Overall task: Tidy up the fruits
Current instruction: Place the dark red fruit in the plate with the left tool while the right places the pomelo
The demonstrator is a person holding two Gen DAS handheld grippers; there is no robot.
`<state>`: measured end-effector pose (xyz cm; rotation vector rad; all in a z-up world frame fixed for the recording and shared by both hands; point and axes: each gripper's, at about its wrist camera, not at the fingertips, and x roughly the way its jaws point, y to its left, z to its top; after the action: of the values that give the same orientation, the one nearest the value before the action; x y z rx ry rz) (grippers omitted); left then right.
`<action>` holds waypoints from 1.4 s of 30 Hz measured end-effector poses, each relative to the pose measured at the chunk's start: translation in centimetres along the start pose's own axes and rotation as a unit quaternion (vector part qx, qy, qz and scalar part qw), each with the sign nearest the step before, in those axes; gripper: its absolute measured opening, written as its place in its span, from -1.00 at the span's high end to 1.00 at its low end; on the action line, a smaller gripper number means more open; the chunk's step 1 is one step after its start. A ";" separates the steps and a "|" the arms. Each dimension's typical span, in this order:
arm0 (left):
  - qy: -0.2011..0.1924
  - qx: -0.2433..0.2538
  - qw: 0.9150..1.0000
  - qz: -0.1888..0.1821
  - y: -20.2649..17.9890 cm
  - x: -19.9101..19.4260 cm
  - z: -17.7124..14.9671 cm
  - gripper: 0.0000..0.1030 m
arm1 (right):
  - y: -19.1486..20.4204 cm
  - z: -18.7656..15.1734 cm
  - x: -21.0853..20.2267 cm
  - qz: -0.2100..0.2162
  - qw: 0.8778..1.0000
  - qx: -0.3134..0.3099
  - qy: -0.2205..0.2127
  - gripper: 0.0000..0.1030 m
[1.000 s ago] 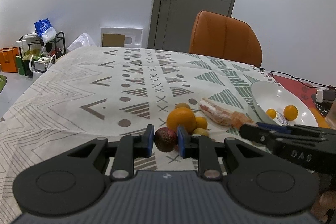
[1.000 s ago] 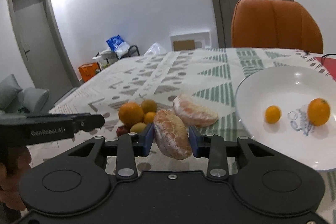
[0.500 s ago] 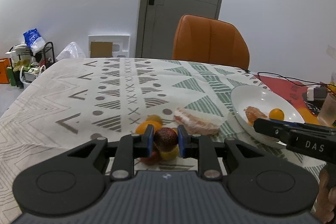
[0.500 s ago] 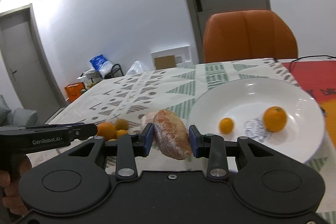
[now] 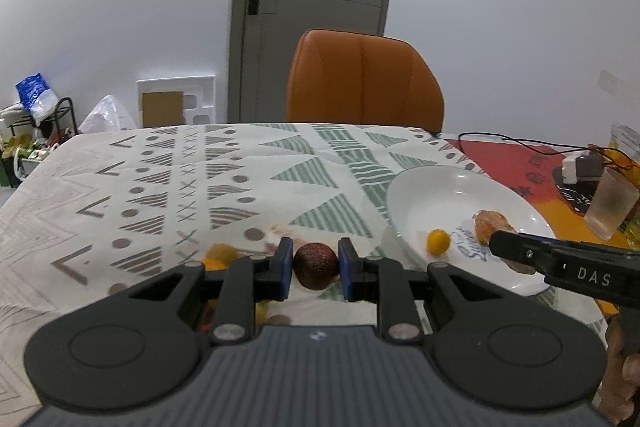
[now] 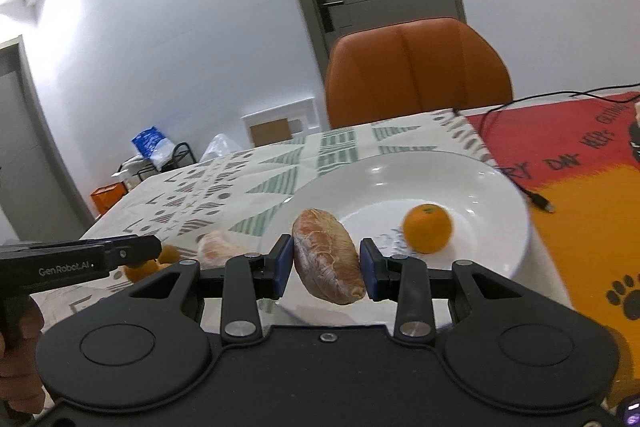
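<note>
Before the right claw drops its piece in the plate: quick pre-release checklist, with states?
1. Right claw gripping the peeled citrus segment: ok, pinched between both pads.
2. Segment over the white plate: ok, it hangs above the near rim, inside the edge.
3. Landing spot free: ok, the orange sits to the right and apart.
4. Height above the plate: cannot tell from these views.
5. Left claw secure on the dark round fruit: ok, shut on it, short of the plate.
6. Claws clear of each other: ok, the left one is off to the side.
</note>
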<state>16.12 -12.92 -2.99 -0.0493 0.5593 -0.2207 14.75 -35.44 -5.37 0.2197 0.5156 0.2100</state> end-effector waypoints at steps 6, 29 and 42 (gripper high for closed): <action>0.001 0.011 1.000 -0.012 -1.8 0.8 0.4 0.57 | -1.7 0.1 -0.5 -0.021 1.000 0.012 -0.007 0.34; 0.011 0.039 0.998 -0.055 -6.3 3.6 1.2 0.57 | -4.2 0.3 -1.6 -0.090 0.996 0.016 -0.017 0.05; 0.030 0.045 0.996 -0.068 -7.2 3.6 1.3 0.22 | -4.0 -0.1 -1.9 -0.087 0.996 0.019 -0.011 -0.27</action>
<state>18.41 -20.73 -2.99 0.0077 0.6061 -0.3806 13.61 -39.73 -5.62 0.2137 0.5146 0.0284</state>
